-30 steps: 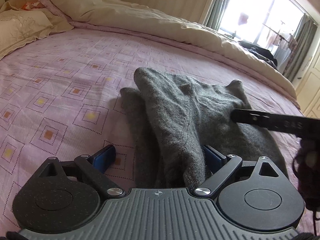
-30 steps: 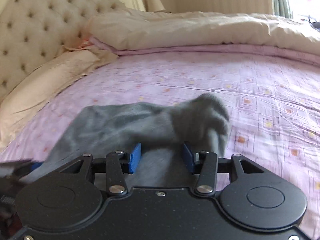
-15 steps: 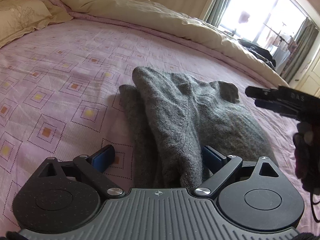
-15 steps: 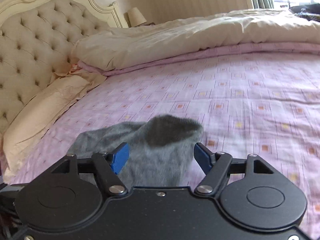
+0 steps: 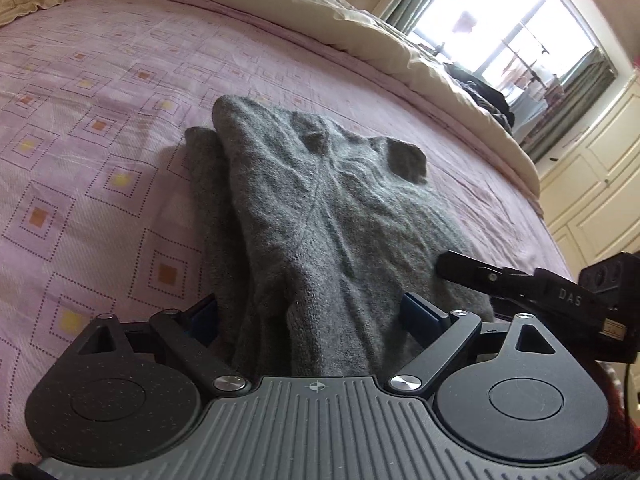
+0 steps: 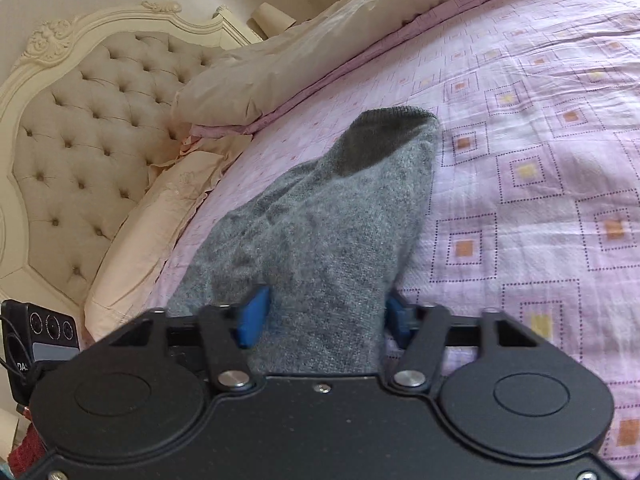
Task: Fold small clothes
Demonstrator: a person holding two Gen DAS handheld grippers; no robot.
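Note:
A small grey knitted garment (image 5: 320, 200) lies rumpled on the pink patterned bedsheet (image 5: 80, 140). My left gripper (image 5: 316, 316) is open, its blue pads on either side of the garment's near end, which bunches between the fingers. My right gripper (image 6: 322, 316) is open too, astride another edge of the same garment (image 6: 332, 216), which runs away to a dark cuff (image 6: 384, 136). The right gripper's body also shows at the right edge of the left wrist view (image 5: 532, 292).
A beige duvet (image 5: 320, 12) is rolled along the far side of the bed. A tufted cream headboard (image 6: 80, 120) and a pillow (image 6: 148, 220) are at the head. A window (image 5: 512, 40) and cream cupboards (image 5: 592, 184) stand beyond.
The right gripper opened, let the cuff drop onto the garment, and moved back to the garment's near edge beside the left gripper. The left gripper stayed open in place.

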